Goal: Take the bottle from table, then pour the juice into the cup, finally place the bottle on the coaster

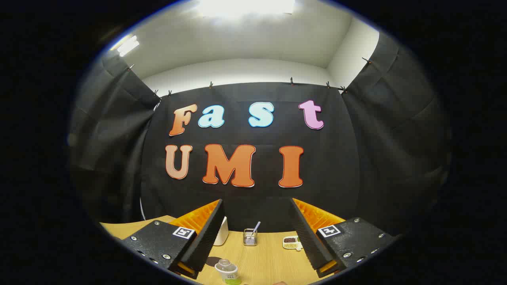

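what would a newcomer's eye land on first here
First the gripper itself: its two fingers stand wide apart with nothing between them, over a light wooden table. Near the left finger's tip stands a small clear bottle with green juice at its base. Beyond the fingers, against the black cloth wall, sit a white container, a wire holder with a utensil, and a small snack dish.

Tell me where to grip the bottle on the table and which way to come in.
Grip the bottle around its body below the cap, probably coming in level from the near side. It stands upright on the table, and the hand-held gripper is open above it, fingers wide apart, so lower first.
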`<control>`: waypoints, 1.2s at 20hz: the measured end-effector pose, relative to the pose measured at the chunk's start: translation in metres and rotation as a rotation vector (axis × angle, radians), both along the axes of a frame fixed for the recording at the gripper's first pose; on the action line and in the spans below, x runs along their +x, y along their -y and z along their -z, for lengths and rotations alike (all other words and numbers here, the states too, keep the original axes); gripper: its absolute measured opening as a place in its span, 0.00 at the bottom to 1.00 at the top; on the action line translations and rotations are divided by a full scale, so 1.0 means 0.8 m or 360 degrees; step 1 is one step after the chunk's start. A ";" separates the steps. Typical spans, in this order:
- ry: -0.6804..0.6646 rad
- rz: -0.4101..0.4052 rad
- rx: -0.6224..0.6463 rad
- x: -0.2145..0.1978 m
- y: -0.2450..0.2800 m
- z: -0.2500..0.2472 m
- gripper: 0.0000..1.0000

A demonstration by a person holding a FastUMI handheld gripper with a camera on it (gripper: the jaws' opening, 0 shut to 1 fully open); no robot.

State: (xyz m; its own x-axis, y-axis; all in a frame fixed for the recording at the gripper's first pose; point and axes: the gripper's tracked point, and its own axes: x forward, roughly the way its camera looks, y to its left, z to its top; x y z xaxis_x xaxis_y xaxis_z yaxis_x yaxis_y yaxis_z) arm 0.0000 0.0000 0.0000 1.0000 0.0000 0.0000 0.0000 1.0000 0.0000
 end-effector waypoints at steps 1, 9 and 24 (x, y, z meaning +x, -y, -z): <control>0.0000 -0.0006 0.0002 -0.001 -0.003 -0.001 0.97; 0.0005 -0.0026 -0.0025 0.000 -0.011 -0.001 0.97; -0.0027 -0.0055 0.0006 0.002 -0.027 0.016 0.97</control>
State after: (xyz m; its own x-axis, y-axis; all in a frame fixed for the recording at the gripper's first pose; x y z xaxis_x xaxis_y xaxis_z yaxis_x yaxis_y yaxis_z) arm 0.0016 0.0214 -0.0130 0.9992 0.0349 -0.0169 -0.0348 0.9994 0.0038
